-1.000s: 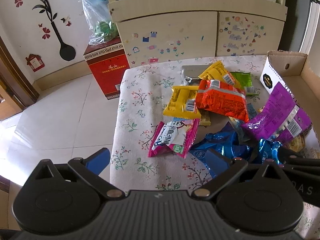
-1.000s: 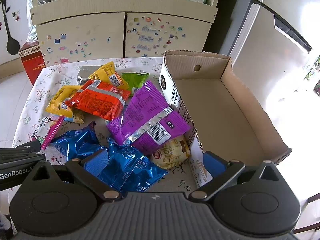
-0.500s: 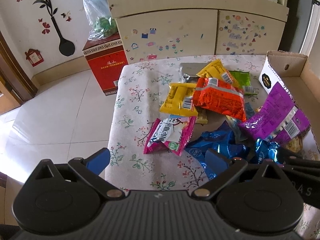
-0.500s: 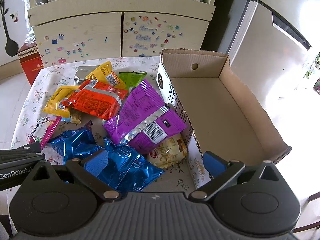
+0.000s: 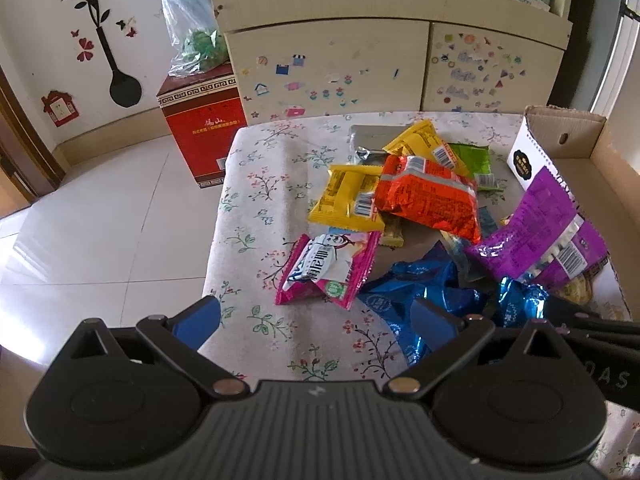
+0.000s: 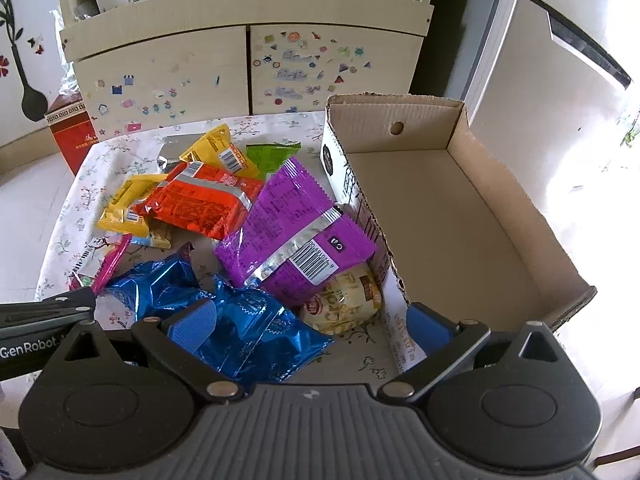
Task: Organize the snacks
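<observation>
Both my jaws gape wide, gripping nothing: left gripper (image 5: 314, 314) over the pink packet (image 5: 326, 268), right gripper (image 6: 312, 322) above blue packets (image 6: 240, 320); snacks lie heaped beside the cardboard box (image 6: 516, 216)

table (image 6: 72, 216): snack packets (image 6: 208, 204) heaped at left | cardboard box (image 6: 452, 200) at right, touching heap | cabinet (image 6: 240, 68) behind table | carton (image 5: 202, 120) on floor, far left
</observation>
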Demonstrator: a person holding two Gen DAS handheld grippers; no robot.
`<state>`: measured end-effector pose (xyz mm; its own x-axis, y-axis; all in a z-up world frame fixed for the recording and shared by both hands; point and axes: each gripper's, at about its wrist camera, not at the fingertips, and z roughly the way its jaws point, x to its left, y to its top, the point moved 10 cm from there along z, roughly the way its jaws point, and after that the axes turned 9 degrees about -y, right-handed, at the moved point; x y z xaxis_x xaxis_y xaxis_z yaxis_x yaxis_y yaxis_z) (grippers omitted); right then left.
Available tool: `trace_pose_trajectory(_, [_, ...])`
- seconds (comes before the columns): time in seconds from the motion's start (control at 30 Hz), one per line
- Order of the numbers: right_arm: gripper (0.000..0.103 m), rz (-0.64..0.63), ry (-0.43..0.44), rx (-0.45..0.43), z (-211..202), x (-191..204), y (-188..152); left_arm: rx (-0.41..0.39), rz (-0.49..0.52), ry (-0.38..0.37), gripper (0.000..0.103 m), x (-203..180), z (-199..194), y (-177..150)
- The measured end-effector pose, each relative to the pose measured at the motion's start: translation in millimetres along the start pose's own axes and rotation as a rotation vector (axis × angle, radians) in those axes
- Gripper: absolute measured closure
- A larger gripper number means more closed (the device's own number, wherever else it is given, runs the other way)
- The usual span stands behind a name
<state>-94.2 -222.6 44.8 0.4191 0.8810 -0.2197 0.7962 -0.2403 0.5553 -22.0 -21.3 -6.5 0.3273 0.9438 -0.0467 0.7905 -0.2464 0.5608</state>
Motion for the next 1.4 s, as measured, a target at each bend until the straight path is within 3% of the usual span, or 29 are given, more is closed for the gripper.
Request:
trace_pose_trajectory(0.2, [0.0, 0.04, 0.068, 0.007, -2.6, -5.8, 1.8, -0.021, -0.016, -0.06, 0.002, -3.6, -4.6, 2.9])
trace_pose_trajectory(0.4, [0.0, 0.043, 0.084, 0.006, -4.5, -10.5, 0.9, -0.025, -0.007, -0.088, 0.002, -10.1, -5.7, 2.9])
trace_pose_trajectory(0.53, [0.0, 0.08, 0.148, 0.019, -7.4, -15.5, 1.7, -0.045, -0.013, -0.127, 0.002, -12.0, -10.7, 7.2])
trace_pose_trajectory(0.63, [0.0, 0.114, 0.182, 0.031, -9.0, -21.2, -0.5, -0.056, -0.009, -0.117, 0.002, -7.0, -14.4, 13.1])
trace_pose_trajectory(0.97, [0.0, 0.186, 0.308, 0.098, -12.8, -19.0, -12.0, 0.002, 0.044, -0.136, 0.002, -1.8, -7.9, 17.8])
trace_pose_trajectory(1.2, [0.0, 0.244, 0.34, 0.153, -6.2, -19.0, -18.5, 0.045, -0.07, -0.183, 0.002, 2.6, 11.1, 6.0])
trace_pose_trajectory(1.4, [0.0, 0.243, 0.339, 0.177, -2.6, -14.4, -24.8, 0.065, -0.108, -0.209, 0.002, -1.9, 22.0, 3.4])
